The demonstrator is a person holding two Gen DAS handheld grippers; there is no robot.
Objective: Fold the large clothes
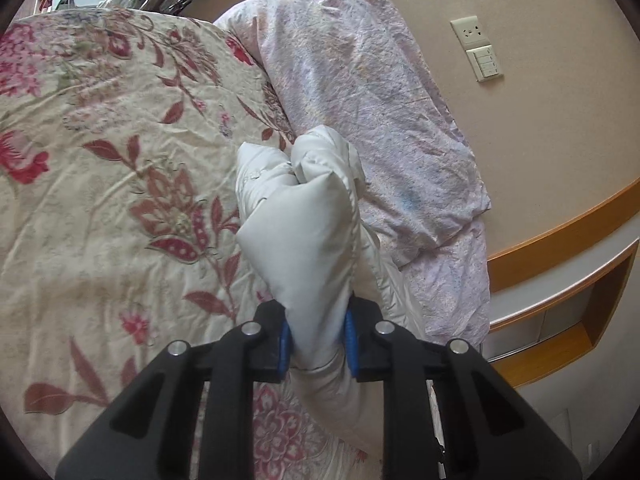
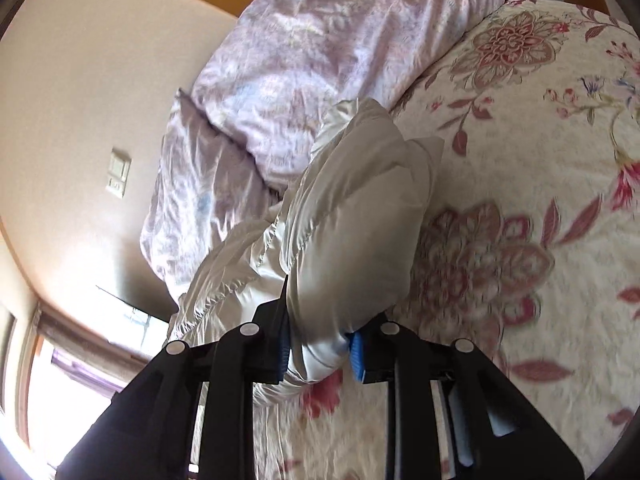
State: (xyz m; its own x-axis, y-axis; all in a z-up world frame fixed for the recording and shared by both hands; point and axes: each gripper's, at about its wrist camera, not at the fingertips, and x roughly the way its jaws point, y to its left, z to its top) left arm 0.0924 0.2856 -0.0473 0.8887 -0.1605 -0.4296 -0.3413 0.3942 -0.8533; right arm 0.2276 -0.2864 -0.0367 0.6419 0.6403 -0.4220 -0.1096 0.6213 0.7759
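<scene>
We start at our left gripper (image 1: pixel 316 340), whose blue pads (image 1: pixel 285 344) are clamped on a thick puffy fold of the white padded jacket (image 1: pixel 304 220); the fabric bulges up and forward out of the jaws. Our right gripper (image 2: pixel 320 346) is likewise clenched on another part of the same jacket (image 2: pixel 360 220), with the padded cloth squeezed between its blue pads (image 2: pixel 357 354) and billowing outward.

The jacket is lifted off the floral bedspread (image 1: pixel 100 160) where we pinch it, while its quilted lower part trails down beside the lilac duvet (image 1: pixel 360 80) heaped along the wall side of the bed. In the right wrist view that bedspread (image 2: pixel 540 160) is blurred, so fine detail there is not readable.

We judge the fold as under way and far from finished: both grips are on the garment, it looks bunched and doubled rather than flat, and no tidy rectangle lies on the bed. Laying it down, smoothing it and making the later folds seem left to do; how many folds are already in it, we cannot tell.

Counting: two grippers, one white jacket, one floral bedspread, one lilac duvet. On the wall (image 1: pixel 560 140) behind we count one socket (image 1: pixel 471 32) and one switch plate (image 1: pixel 485 63), and one wooden shelf (image 1: pixel 560 292) runs below them.
</scene>
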